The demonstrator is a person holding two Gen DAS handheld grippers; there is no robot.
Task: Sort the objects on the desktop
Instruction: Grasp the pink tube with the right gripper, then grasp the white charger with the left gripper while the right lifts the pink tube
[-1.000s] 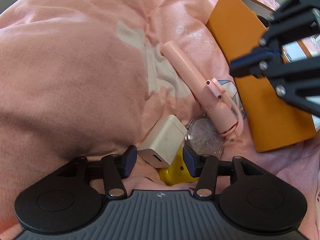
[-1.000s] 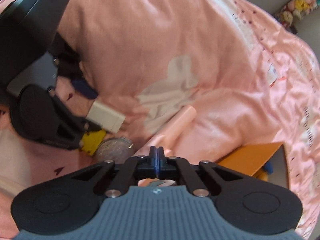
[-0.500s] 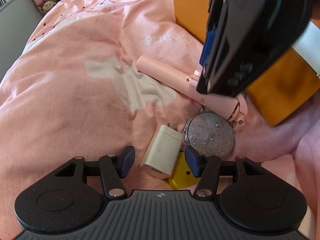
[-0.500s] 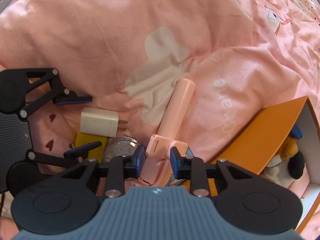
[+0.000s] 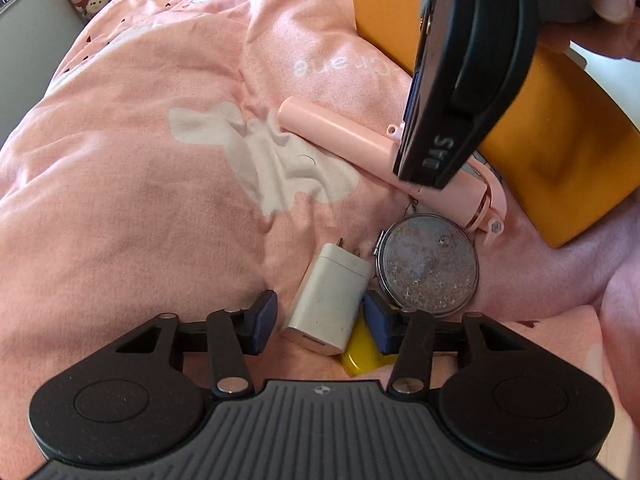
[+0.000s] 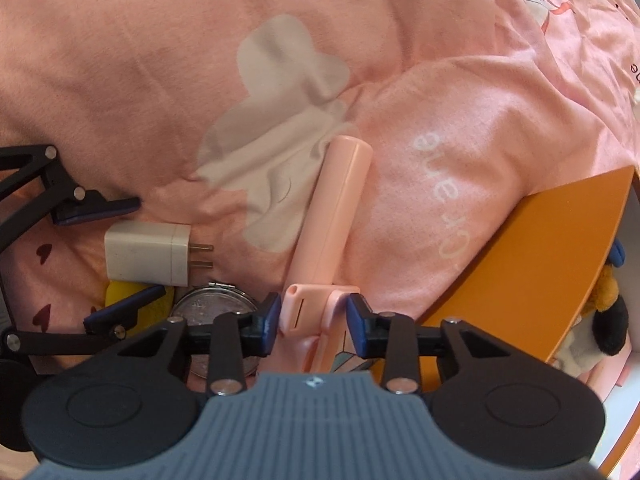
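Two grippers over things on a pink bed cover

The left gripper (image 5: 320,322) has open jaws around the white charger (image 5: 326,300); the right gripper (image 6: 314,324) has open jaws around the pink stick (image 6: 334,216), beside the orange box (image 6: 532,264).

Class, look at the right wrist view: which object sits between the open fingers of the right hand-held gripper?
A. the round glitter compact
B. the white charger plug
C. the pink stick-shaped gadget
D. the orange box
C: the pink stick-shaped gadget has its clip end framed by the open right hand-held gripper.
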